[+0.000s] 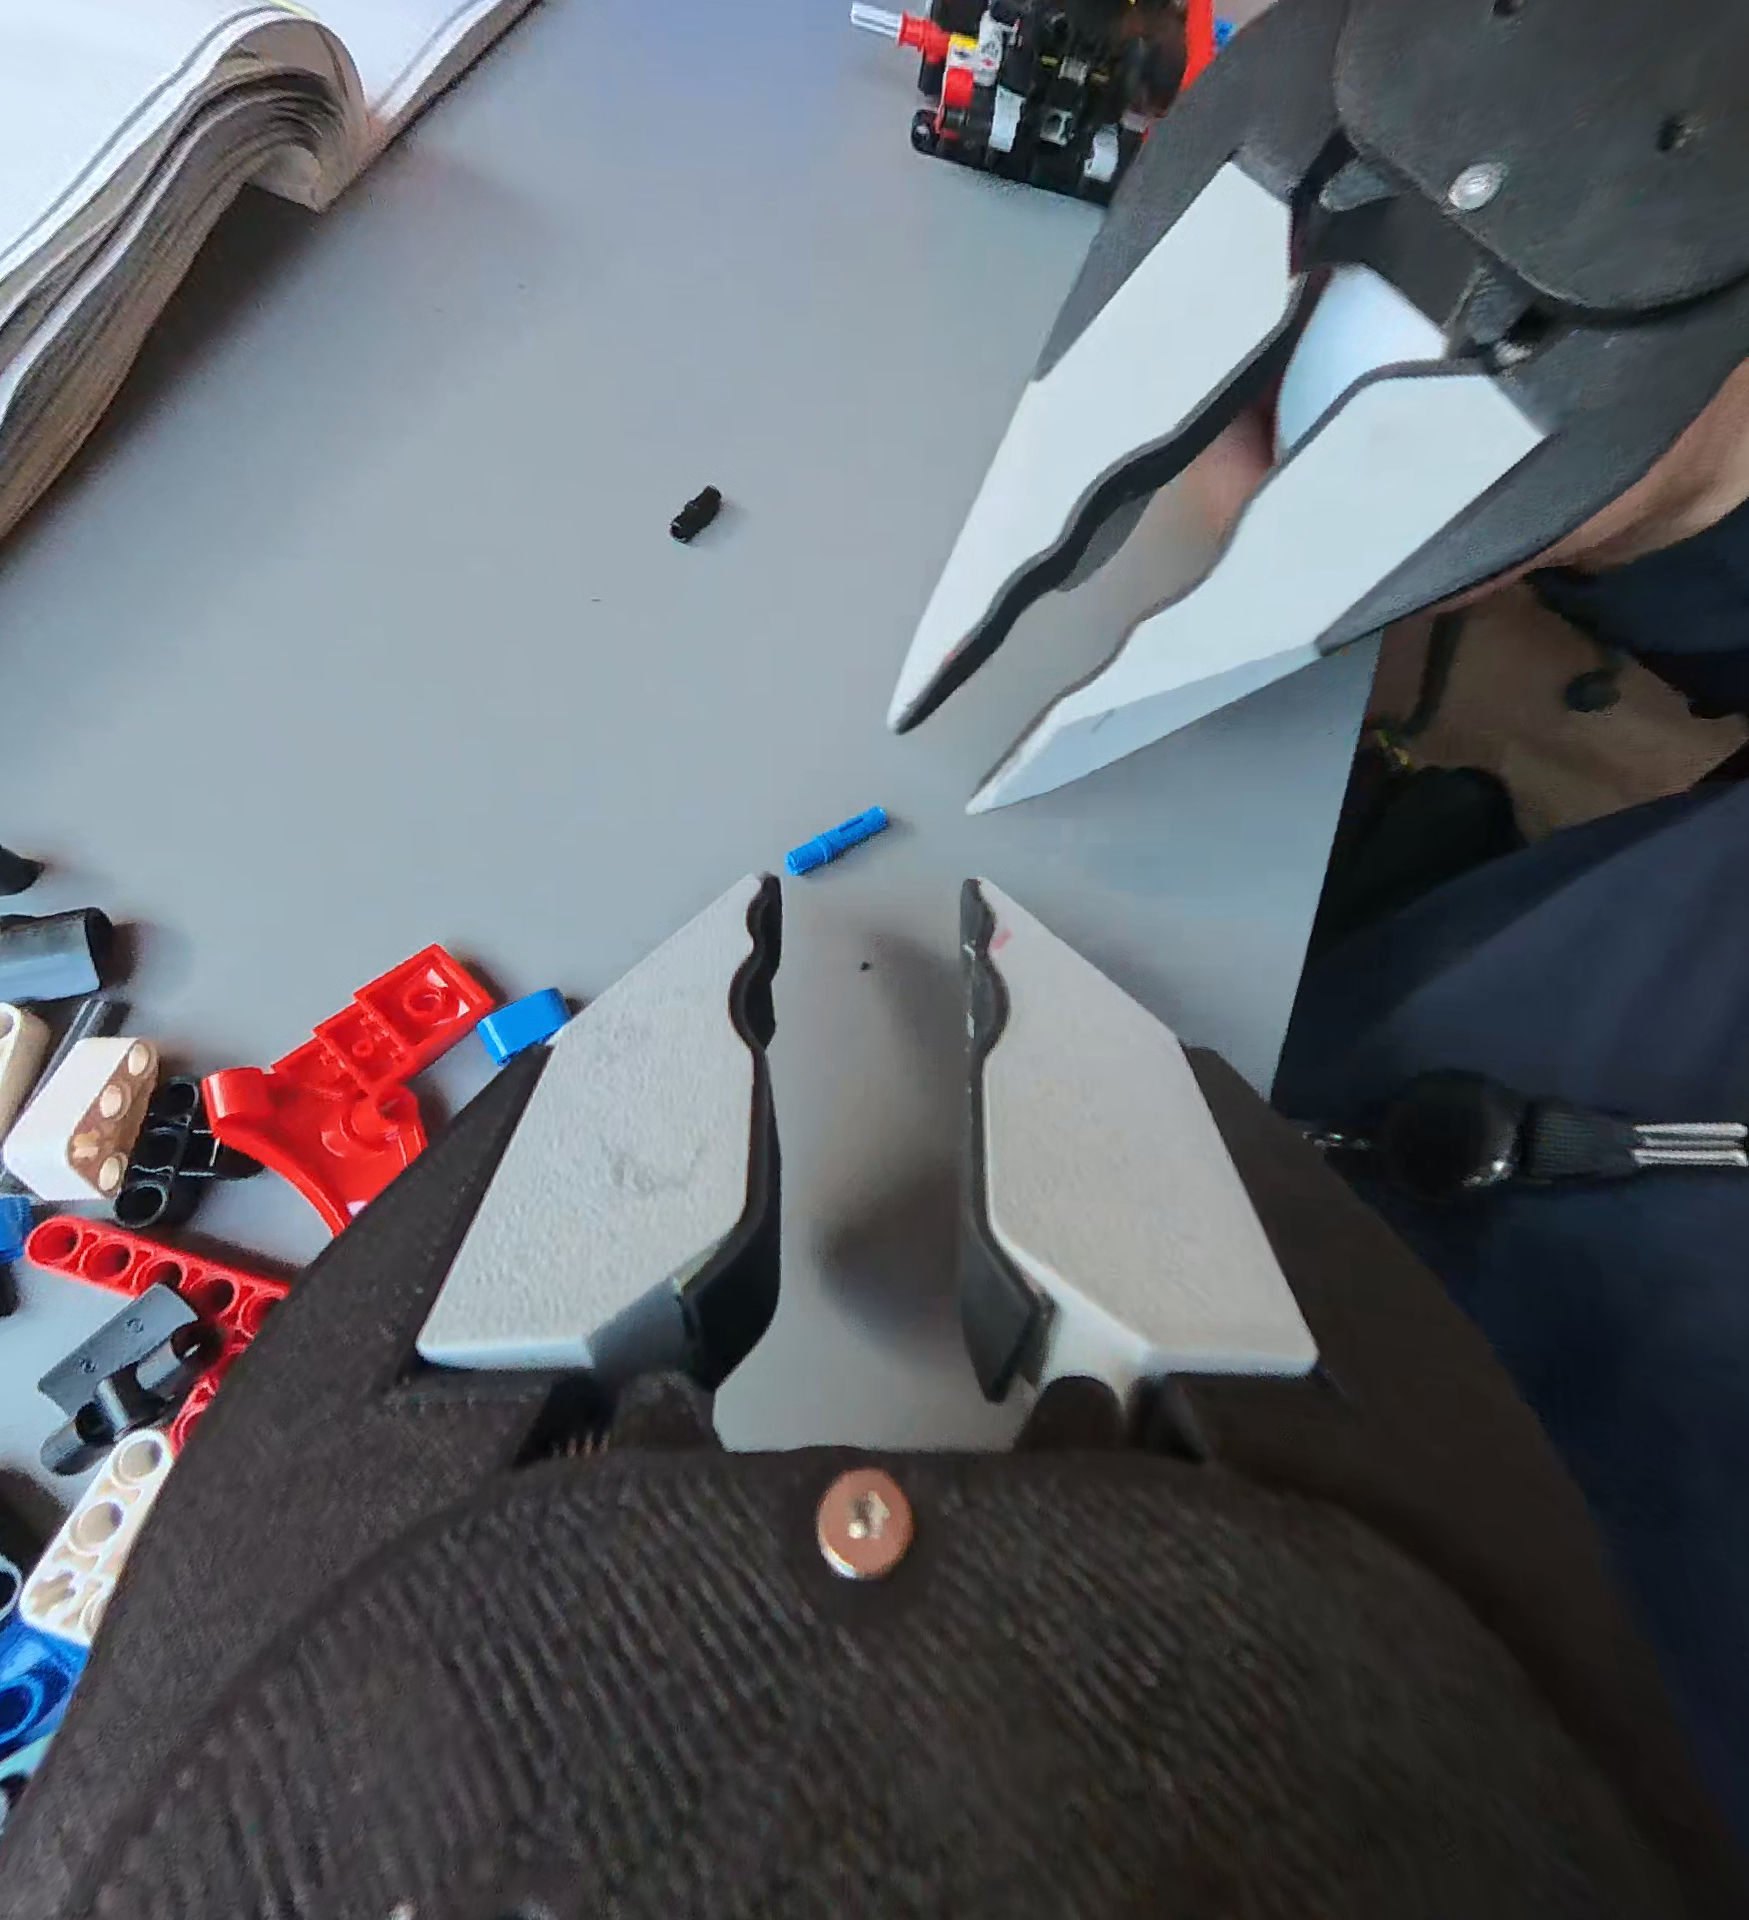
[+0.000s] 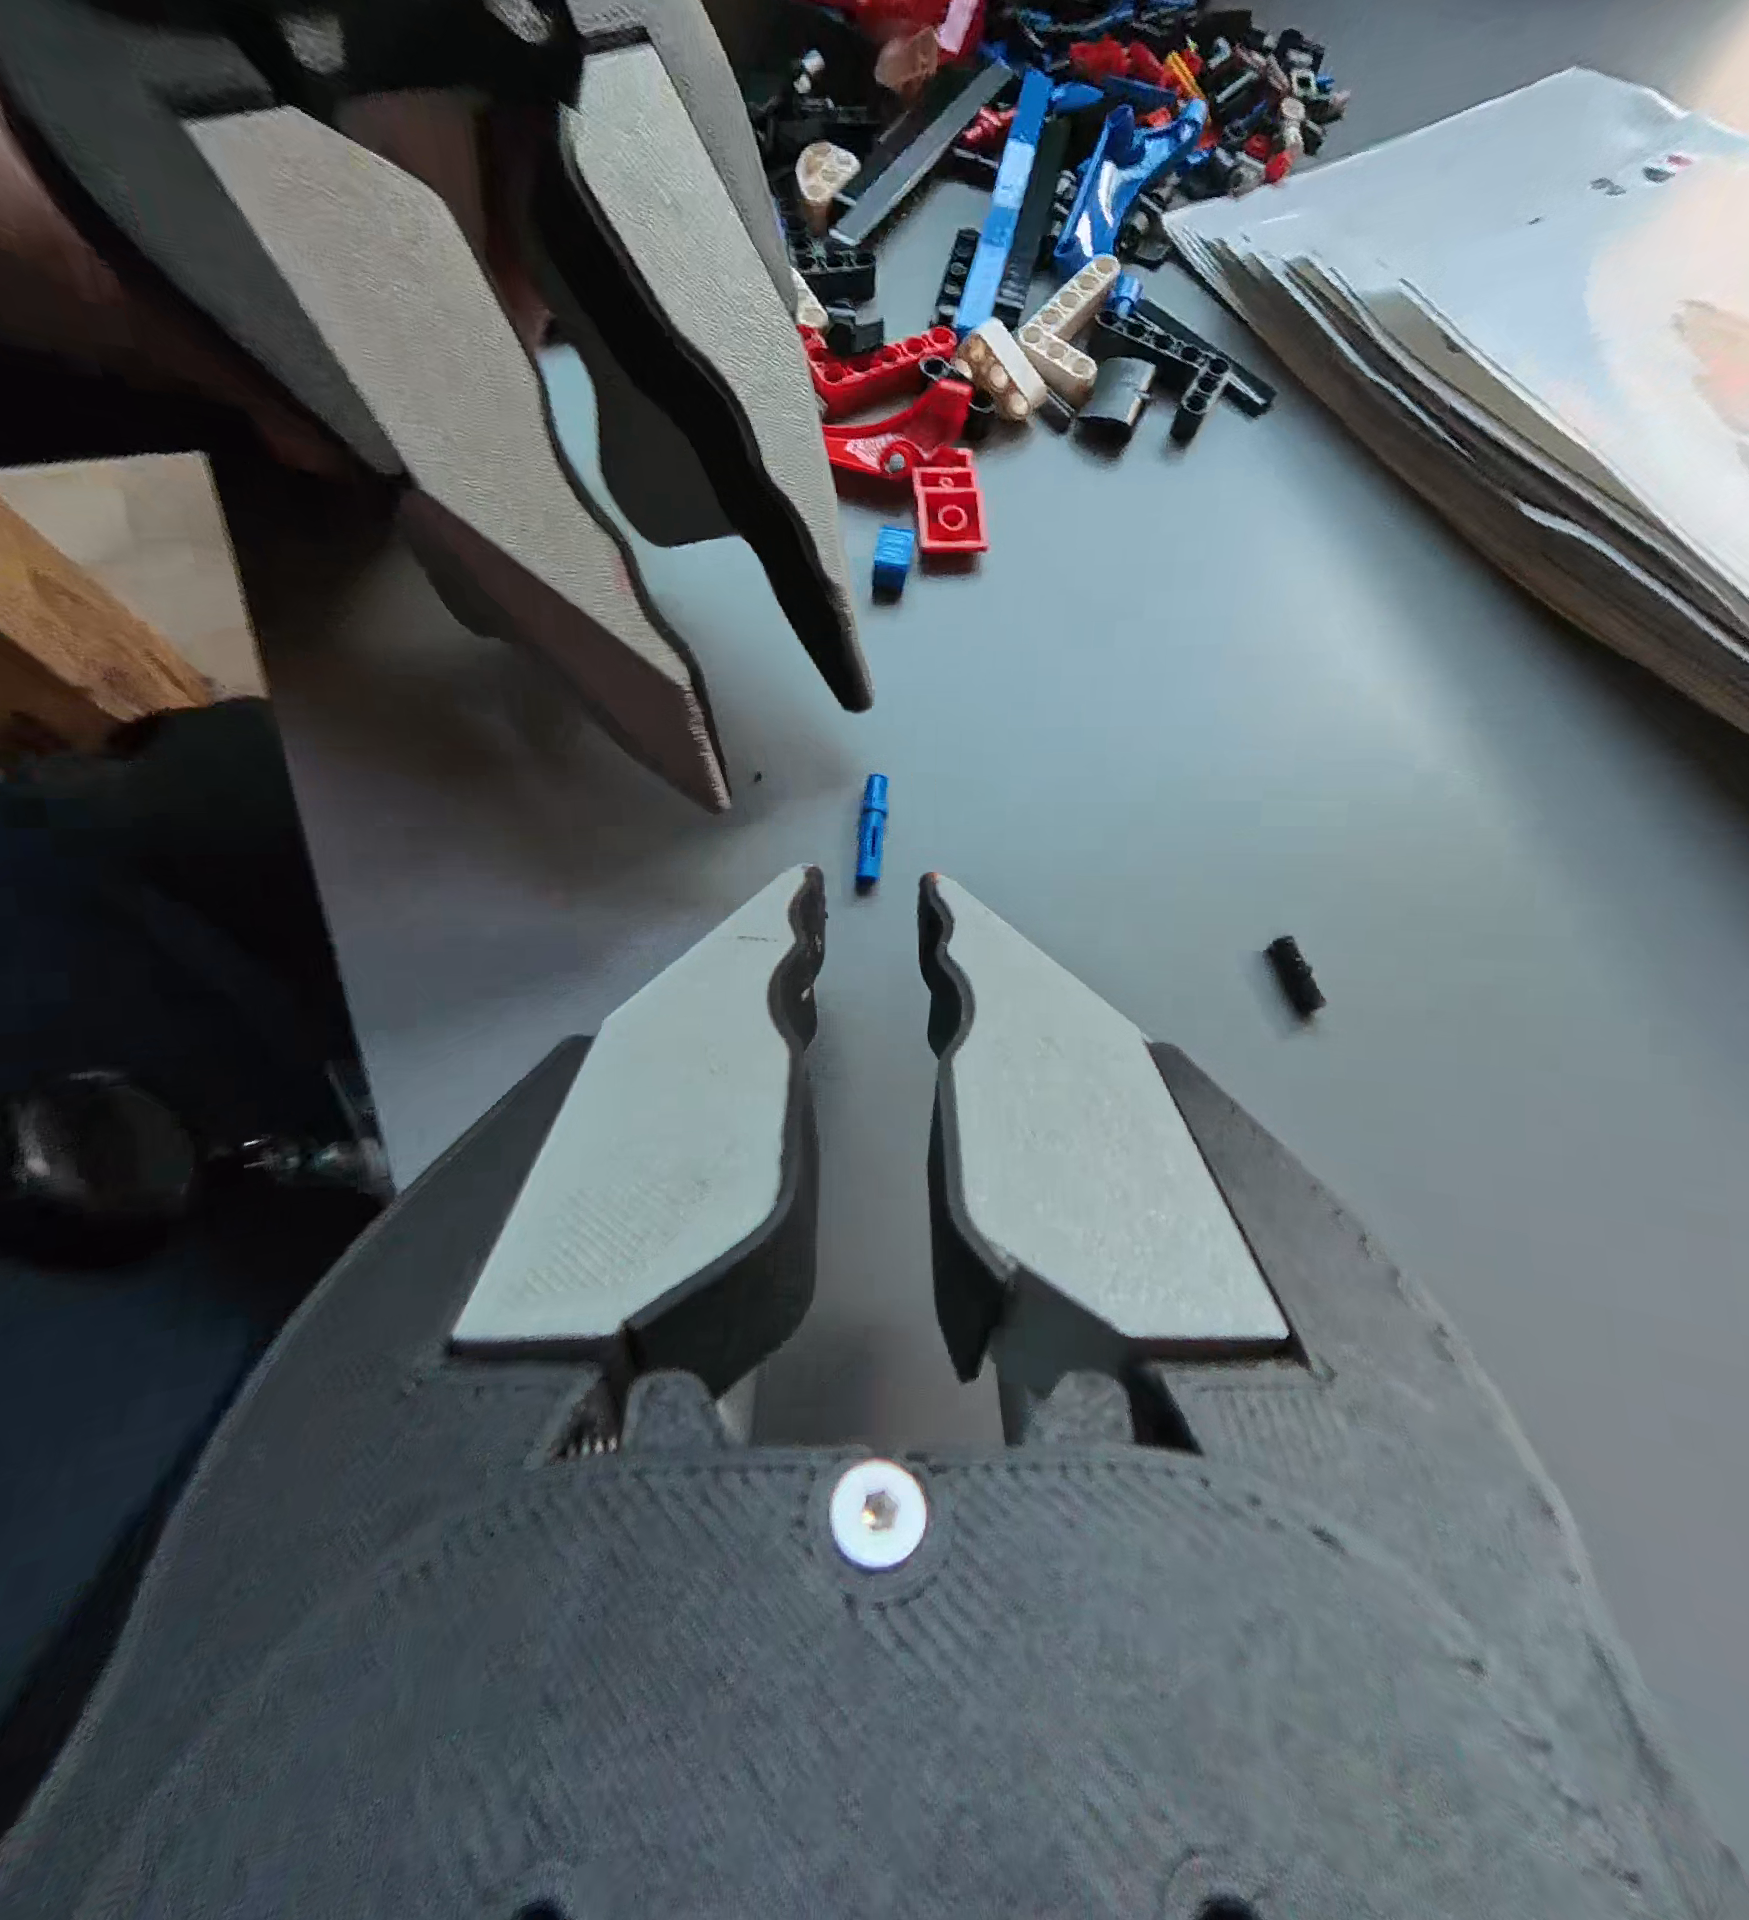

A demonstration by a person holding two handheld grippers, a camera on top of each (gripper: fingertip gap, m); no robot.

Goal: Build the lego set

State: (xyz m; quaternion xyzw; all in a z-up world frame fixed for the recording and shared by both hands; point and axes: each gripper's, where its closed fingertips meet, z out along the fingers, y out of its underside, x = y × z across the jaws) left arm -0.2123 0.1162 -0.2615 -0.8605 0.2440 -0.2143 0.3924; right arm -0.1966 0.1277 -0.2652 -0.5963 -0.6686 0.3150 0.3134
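1. Grey worktop (image 1: 434, 675) carries a blue pin (image 1: 837, 842) lying flat, touching neither claw; it is a short ribbed cylinder with a collar near its middle.
2. Left claw (image 1: 870, 894) is open with nothing between its fingers; the pin lies just ahead of its left fingertip.
3. Right claw (image 2: 870, 883) is also open and bare; the pin (image 2: 871, 831) lies just beyond its tips, pointing away from them.
4. Both claws face each other across the pin.
5. Black pin (image 1: 695, 513) lies alone, well apart.
6. Loose bricks (image 1: 70, 1195) are heaped at the left; a booklet (image 1: 122, 156) and a part-built model (image 1: 1036, 94) lie farther off.
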